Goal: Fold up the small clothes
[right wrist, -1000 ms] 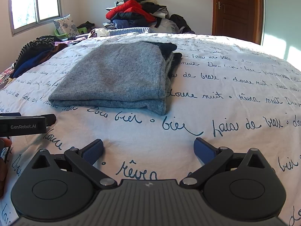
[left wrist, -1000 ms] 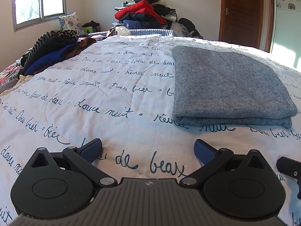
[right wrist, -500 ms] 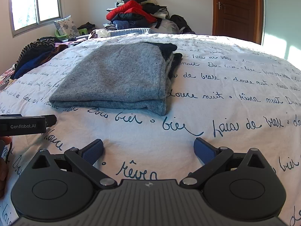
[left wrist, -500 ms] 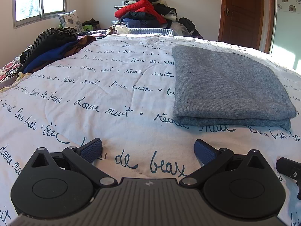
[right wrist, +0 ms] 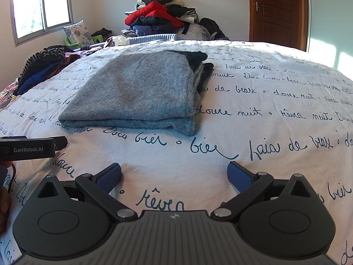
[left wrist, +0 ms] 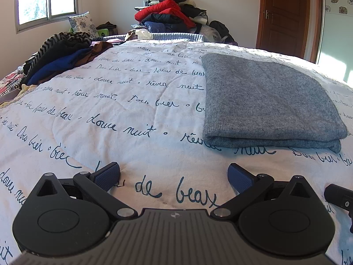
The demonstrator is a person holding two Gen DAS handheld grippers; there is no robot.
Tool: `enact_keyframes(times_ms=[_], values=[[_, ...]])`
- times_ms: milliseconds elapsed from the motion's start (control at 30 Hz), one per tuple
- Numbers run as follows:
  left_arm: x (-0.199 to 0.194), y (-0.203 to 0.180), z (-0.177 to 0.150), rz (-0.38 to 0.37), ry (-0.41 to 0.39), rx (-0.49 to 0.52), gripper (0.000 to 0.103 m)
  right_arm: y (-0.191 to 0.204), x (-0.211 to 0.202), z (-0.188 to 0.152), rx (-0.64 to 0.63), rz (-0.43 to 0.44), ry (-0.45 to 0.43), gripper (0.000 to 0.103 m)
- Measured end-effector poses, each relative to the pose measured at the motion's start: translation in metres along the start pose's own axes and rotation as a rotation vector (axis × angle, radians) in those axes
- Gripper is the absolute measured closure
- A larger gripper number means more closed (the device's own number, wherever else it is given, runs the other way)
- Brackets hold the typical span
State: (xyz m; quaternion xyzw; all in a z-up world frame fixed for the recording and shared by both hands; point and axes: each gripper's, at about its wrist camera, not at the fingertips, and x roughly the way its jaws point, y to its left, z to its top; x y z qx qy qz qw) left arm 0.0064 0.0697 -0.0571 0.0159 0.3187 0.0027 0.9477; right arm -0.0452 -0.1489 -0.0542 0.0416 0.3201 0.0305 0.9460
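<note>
The left gripper (left wrist: 174, 174) sits at the lower centre of the left wrist view, fingers spread wide and grasping nothing; its blue pads (left wrist: 107, 175) hover over the white bedspread (left wrist: 123, 119) printed with dark blue script. The right gripper (right wrist: 174, 174) occupies the same position in the right wrist view, likewise released and empty.

The folded grey sweater (left wrist: 264, 101) lies flat on the bedspread in the right half of the left wrist view, folded edge toward the camera, apart from both grippers. In the right wrist view the same sweater (right wrist: 141, 90) sits at centre left, with a dark garment (right wrist: 196, 59) showing at its far right edge, partly beneath it.

At the left edge of the right wrist view, the body of the left gripper (right wrist: 28, 150) is visible, marked "GenRobot.AI".

A loose heap of striped, blue and brown clothes (left wrist: 59, 57) rests at the upper left of the bed. A taller pile of clothes (left wrist: 169, 15), with a red item on it, stands beyond the far edge of the bed at upper centre; what supports it cannot be determined. A green container (right wrist: 97, 38) near the floral pillow (right wrist: 77, 33) is visible; its contents cannot be determined. A wooden door (left wrist: 286, 15) fills the upper right.
</note>
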Motion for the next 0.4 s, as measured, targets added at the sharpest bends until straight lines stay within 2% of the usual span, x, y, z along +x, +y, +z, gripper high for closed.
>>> enact_keyframes(times_ms=[400], values=[[-0.0016,0.0058,0.0024,-0.034,0.005,-0.02,0.001,-0.0011,-0.0006,0.0004,-0.002,0.002,0.003,0.0]])
